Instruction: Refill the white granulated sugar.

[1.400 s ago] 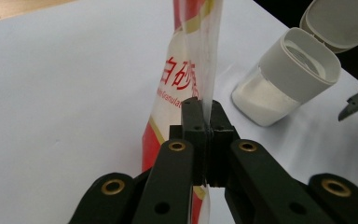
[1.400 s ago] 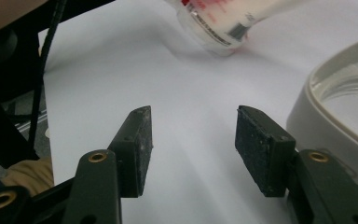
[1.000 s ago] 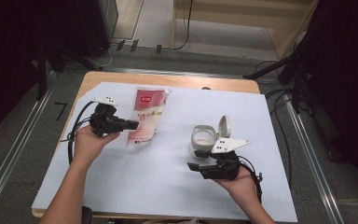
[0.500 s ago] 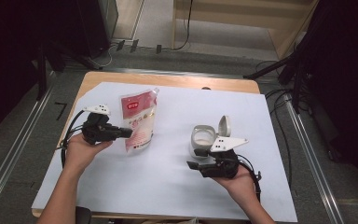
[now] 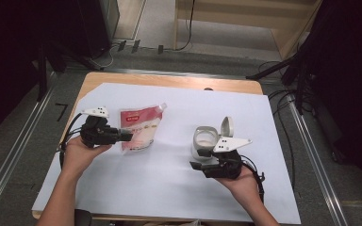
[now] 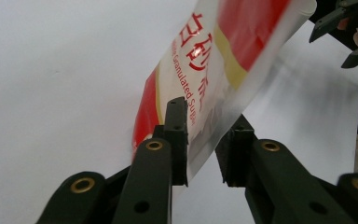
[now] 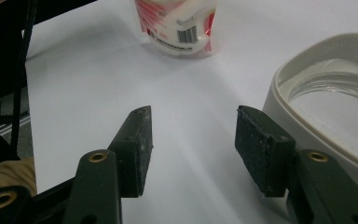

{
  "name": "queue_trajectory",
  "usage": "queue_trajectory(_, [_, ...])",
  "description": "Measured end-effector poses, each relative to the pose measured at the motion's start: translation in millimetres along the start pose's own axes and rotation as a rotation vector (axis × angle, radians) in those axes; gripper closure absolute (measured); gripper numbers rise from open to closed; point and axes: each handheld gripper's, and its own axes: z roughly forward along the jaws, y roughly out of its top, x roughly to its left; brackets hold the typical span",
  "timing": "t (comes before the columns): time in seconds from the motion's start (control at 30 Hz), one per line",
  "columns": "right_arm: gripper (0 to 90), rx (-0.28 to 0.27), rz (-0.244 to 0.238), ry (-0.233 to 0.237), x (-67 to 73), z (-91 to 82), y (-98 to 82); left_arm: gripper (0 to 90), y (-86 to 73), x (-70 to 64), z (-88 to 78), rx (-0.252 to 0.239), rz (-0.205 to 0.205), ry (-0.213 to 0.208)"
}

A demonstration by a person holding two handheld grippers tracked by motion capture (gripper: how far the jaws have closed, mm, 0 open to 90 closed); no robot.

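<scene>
white sheet [image 5: 169, 188] on wooden table [image 5: 169, 81] | left gripper [image 5: 128, 136] jaws just opening, sugar pouch [image 5: 141, 129] between | right gripper [image 5: 197, 160] released

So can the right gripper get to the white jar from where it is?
Probably yes. The right gripper sits right beside the white jar with its fingers apart and empty, and only bare paper lies between them.

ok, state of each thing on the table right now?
Sugar pouch: lying on the sheet, edge between the left gripper's jaws.
Left gripper: jaws just opening, a gap at one pad.
Container: lid flipped up, white contents inside.
Right gripper: open, empty.
</scene>
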Motion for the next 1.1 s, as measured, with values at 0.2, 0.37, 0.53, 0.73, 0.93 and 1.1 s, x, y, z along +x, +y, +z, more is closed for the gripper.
queue_trajectory(0.2, [47.0,-0.005,0.008,-0.008,-2.9,-1.7,-0.1,71.7,-1.0,1.1,-2.4,-0.021,-0.014,0.0])
queue_trajectory(0.37, [47.0,-0.004,0.009,-0.013,-4.4,-3.4,0.2,67.6,-3.1,2.3,-4.6,-0.019,-0.015,0.011])
queue_trajectory(0.53, [47.0,-0.012,0.009,-0.027,-4.9,-7.1,1.4,65.3,-3.2,2.2,-6.3,-0.015,-0.021,0.01])
queue_trajectory(0.73, [47.2,-0.016,0.02,-0.03,-8.8,-14.6,1.7,58.6,-5.6,-2.5,-13.3,-0.025,-0.006,0.033])
queue_trajectory(0.93, [50.6,-0.046,0.061,-0.034,-14.3,-29.0,1.2,57.4,-8.4,-2.8,-26.7,-0.051,-0.024,0.054])
queue_trajectory(1.1, [53.9,-0.056,0.074,-0.046,-17.8,-37.8,1.6,54.3,-11.8,0.8,-31.3,-0.051,-0.047,0.036])
